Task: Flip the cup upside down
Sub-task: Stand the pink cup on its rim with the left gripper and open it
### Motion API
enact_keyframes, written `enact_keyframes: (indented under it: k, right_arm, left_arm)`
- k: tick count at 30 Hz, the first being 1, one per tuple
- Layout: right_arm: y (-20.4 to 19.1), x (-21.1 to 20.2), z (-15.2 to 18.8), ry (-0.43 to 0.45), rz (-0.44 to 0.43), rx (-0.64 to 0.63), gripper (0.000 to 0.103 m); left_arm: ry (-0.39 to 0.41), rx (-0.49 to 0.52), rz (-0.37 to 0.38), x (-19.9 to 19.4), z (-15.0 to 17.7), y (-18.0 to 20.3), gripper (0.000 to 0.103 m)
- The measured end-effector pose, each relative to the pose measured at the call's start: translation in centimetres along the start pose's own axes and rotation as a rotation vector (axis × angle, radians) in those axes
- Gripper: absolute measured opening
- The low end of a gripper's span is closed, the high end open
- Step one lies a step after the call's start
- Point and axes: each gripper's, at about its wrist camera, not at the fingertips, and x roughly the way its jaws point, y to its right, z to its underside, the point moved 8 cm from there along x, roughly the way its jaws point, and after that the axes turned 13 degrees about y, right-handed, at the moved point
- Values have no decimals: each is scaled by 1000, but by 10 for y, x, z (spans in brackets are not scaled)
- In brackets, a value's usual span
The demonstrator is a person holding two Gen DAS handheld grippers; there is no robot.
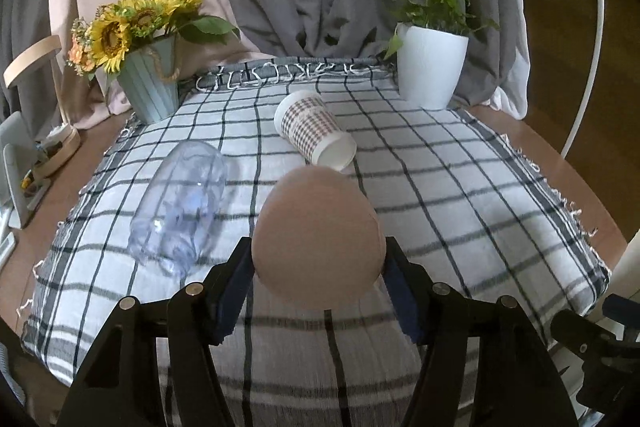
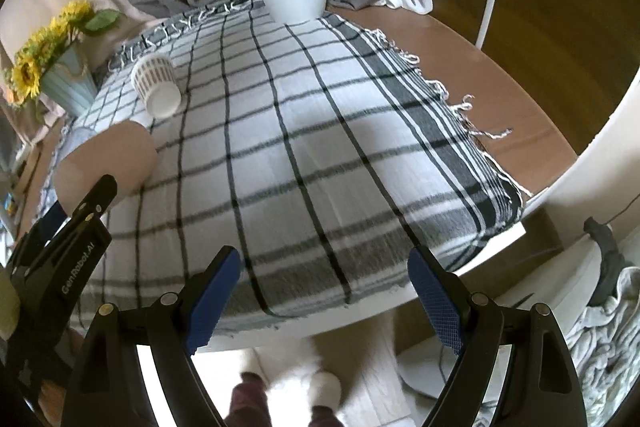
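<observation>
While the left claw [image 1: 319, 273] clamps a tan cup [image 1: 318, 231] between its two blue pads [image 1: 236, 291], the cup's closed, rounded end faces the camera and hides whatever may be inside it. In the right wrist view the same tan cup [image 2: 107, 159] appears at about nine o'clock, held above the checked cloth [image 2: 320, 131], with the left claw's black finger across its near side. A patterned paper cup [image 1: 314, 131] lies on its side on the cloth at twelve o'clock from the tan cup, just beyond it, its white open mouth turned toward the camera and showing nothing within. A clear plastic cup [image 1: 180, 211] lies on its side at roughly ten o'clock from the claw, and the cloth's lines show straight through it. At the far left edge of the cloth a pale green pot [image 1: 150, 83] holds sunflowers [image 1: 136, 23]; at the far right a white pot [image 1: 430, 67] holds a leafy green plant [image 1: 438, 5]. Both pots stand upright. The left claw points forward over the near part of the cloth, roughly level, with the cup gripped at its sides. The right claw [image 2: 324, 291] hangs off the table's near right edge, its blue pads spread wide apart with nothing between them, tilted down so that the floor and a pair of slippered feet [image 2: 288, 391] show below it.
</observation>
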Motion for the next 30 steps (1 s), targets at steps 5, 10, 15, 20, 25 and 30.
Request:
enact_keyframes:
  k: [5,10,15,20,25,30]
  right_arm:
    - [-13,-1,-20,47,-22,3,86]
    - [-27,0,-40,92,-47,9,86]
    - [-38,2,-53,117,-69,15,86]
    - [-44,6,-60,122,-83,27,86]
    - [-43,11,-60,117,-80,38,86]
    - [-43,17,-58,103,-77,46,86]
  left_arm:
    - [-5,-20,6,12,-17,-6,62]
    - [3,-28,9,23,-34,-12,61]
    - [28,-14,4,34,-52,-13,60]
    - [15,-16,20,44,-55,-12,57]
    - [4,-2,28,52,-53,-10,56]
    - [4,4,30,55,-53,-9,56]
